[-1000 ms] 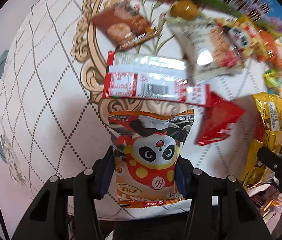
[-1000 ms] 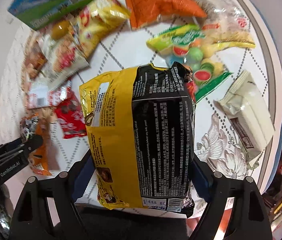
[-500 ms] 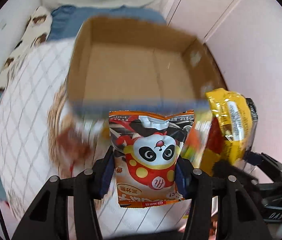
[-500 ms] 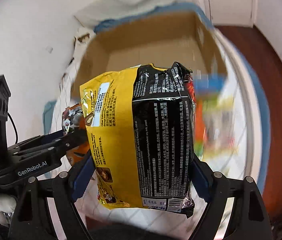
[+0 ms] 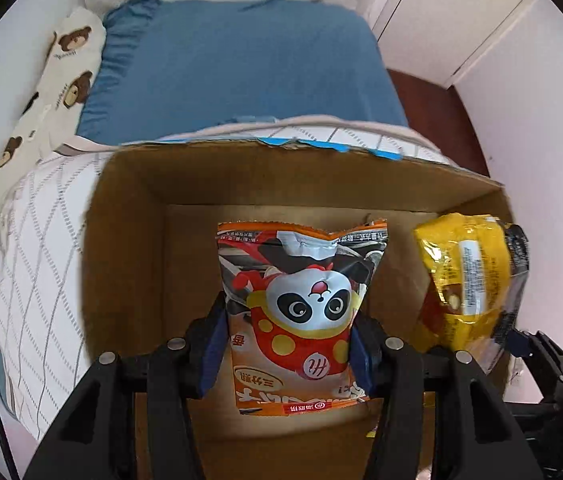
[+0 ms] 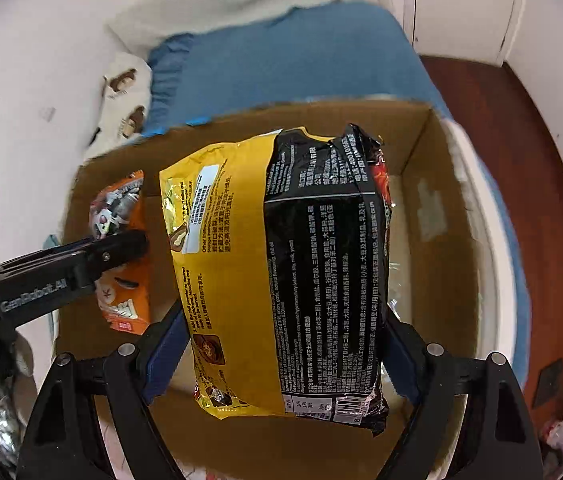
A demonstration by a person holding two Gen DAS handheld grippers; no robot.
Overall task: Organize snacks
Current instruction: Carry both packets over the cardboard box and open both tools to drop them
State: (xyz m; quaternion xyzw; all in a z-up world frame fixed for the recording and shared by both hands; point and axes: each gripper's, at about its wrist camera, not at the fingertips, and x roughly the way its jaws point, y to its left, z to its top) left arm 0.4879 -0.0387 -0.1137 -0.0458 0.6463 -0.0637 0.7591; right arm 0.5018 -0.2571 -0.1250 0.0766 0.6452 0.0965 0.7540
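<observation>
Two claws are loaded. My left claw (image 5: 289,344) is clamped on the panda snack pouch (image 5: 301,312), held upright above the floor of the cardboard box (image 5: 129,248). My right claw (image 6: 281,364) grips the yellow-and-black noodle pack (image 6: 281,272) across its width, over the same box. Beyond the box lie a checked cloth (image 5: 37,264) and a blue bed sheet (image 5: 237,64).

Orange snack bag (image 5: 301,312) with a red-and-white panda, yellow-and-black noodle pack (image 6: 285,276), plain brown cardboard box (image 5: 129,240), blue bedsheet (image 5: 237,68), white cloth (image 5: 37,248) in diamond lines, bear-print pillow (image 5: 61,64).
</observation>
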